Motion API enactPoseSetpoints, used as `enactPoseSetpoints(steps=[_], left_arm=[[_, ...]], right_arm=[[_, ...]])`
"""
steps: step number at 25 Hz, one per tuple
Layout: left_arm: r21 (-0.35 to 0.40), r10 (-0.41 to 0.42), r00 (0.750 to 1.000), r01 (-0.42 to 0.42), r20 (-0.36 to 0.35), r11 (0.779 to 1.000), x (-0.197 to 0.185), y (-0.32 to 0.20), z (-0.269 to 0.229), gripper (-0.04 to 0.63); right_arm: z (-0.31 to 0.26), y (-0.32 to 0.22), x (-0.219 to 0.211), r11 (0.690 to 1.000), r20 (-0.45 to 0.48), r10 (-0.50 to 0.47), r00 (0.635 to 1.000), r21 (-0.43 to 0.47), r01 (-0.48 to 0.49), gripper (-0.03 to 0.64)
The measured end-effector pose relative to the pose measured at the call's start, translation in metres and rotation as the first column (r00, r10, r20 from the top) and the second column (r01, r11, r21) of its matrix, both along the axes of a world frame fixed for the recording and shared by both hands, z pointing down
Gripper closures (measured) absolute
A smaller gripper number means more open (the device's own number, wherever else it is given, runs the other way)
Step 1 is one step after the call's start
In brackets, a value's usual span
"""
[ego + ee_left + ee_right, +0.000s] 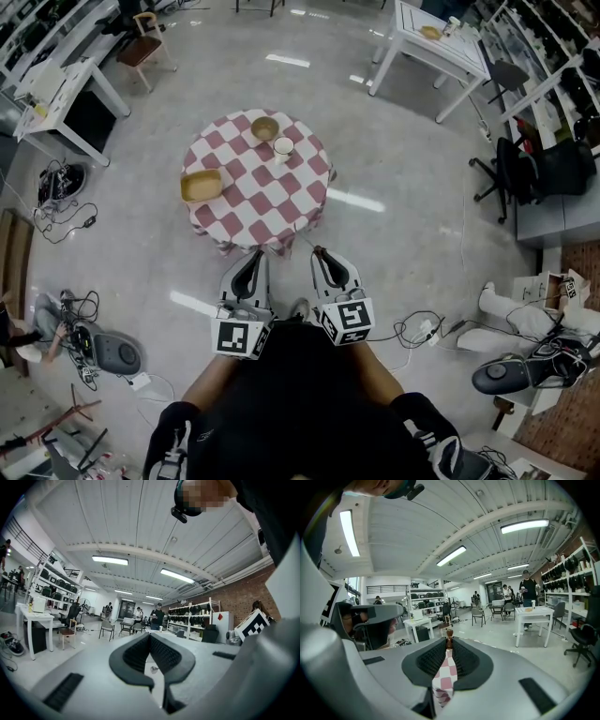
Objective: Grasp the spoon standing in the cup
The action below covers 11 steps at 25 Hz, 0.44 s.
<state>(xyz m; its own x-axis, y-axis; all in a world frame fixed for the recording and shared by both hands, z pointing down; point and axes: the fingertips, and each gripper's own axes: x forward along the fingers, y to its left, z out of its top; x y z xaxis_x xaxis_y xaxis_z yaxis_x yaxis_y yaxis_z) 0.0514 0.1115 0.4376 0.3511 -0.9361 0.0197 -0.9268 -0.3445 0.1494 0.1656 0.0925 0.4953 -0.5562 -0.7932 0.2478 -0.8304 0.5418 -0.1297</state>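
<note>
A white cup (283, 148) with a spoon standing in it is on the round table with a red-and-white checked cloth (253, 202), toward its far side. Both grippers are held close to my body, well short of the table. The tips of my left gripper (256, 255) (150, 635) meet, with nothing between them. My right gripper (320, 252) (449, 642) stands slightly open and holds nothing. Through its narrow slit I see the checked cloth (443, 681) and a small brown shape beyond the tips.
A tan bowl (264, 127) sits just behind the cup, and a shallow wooden tray (202, 185) lies at the table's left. White tables (436, 42) (56, 89), chairs (145, 47) (511, 169), floor cables (56, 192) and floor machines (117, 354) (511, 373) ring the room. People (158, 616) stand far off.
</note>
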Motion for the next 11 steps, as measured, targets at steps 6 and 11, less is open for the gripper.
enactPoseSetpoints(steps=[6, 11], left_arm=[[0.002, 0.007, 1.0, -0.007, -0.006, 1.0, 0.0011, 0.0011, 0.0001, 0.586], [0.006, 0.011, 1.0, -0.011, -0.008, 1.0, 0.0024, 0.0023, -0.002, 0.586]], right_arm=[[-0.0008, 0.0014, -0.0013, 1.0, -0.003, 0.0, 1.0, 0.0, 0.0, 0.557], [-0.0015, 0.0026, 0.0, 1.0, -0.006, 0.004, 1.0, 0.001, -0.004, 0.557]])
